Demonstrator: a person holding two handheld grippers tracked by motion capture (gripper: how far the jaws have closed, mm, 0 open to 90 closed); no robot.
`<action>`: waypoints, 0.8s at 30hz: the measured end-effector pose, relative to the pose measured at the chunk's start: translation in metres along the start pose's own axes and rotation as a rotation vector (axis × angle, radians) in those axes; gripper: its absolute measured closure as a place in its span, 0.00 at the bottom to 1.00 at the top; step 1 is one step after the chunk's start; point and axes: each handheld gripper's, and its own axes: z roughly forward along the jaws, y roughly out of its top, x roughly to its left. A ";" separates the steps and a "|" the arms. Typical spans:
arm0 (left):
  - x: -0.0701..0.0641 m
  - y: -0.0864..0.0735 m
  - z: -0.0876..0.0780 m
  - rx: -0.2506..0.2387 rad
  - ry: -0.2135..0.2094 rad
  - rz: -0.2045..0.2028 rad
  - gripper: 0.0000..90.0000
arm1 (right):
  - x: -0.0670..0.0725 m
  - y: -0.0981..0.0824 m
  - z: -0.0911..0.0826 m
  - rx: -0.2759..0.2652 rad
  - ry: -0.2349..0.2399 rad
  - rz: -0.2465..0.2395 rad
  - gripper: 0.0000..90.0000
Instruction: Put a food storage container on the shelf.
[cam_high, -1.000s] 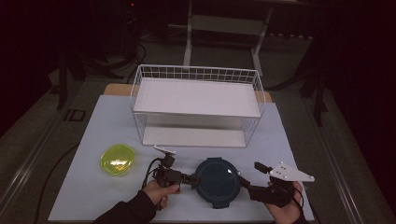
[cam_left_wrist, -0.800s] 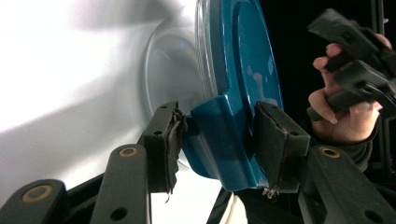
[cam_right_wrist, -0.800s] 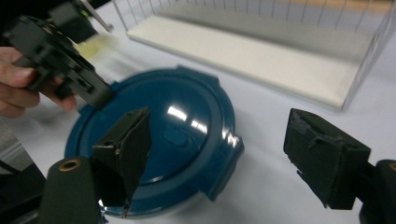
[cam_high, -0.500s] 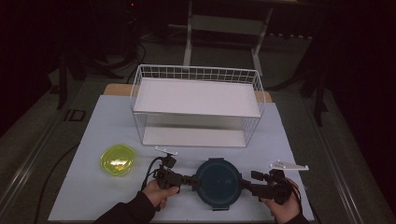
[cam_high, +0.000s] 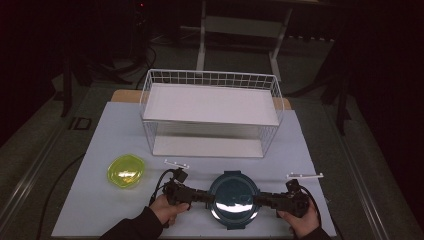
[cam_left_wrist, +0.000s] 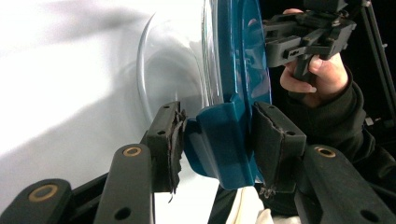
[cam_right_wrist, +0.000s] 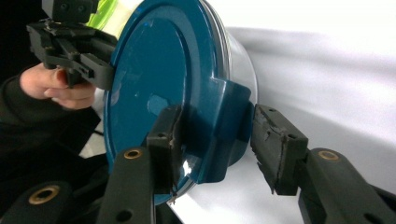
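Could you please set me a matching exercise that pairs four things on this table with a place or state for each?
Things:
1 round container with teal lid
2 yellow bowl
3 wire basket
4 left gripper

Places or states:
A far side of the table, holding a white shelf
B between the two grippers, near the front edge
C jaws on a teal lid clasp
D left of the lidded container, apart from it

Pairs: 1-B, 2-D, 3-A, 4-C
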 end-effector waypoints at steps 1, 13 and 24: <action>-0.001 0.000 0.000 0.001 0.001 0.003 0.60 | -0.002 0.000 0.000 0.006 0.009 0.013 0.59; 0.001 -0.003 -0.001 -0.014 0.010 -0.016 0.60 | -0.015 -0.001 0.004 0.026 0.132 0.126 0.60; -0.005 -0.005 -0.003 -0.023 0.019 -0.046 0.63 | -0.006 -0.005 0.000 0.004 0.103 0.131 0.62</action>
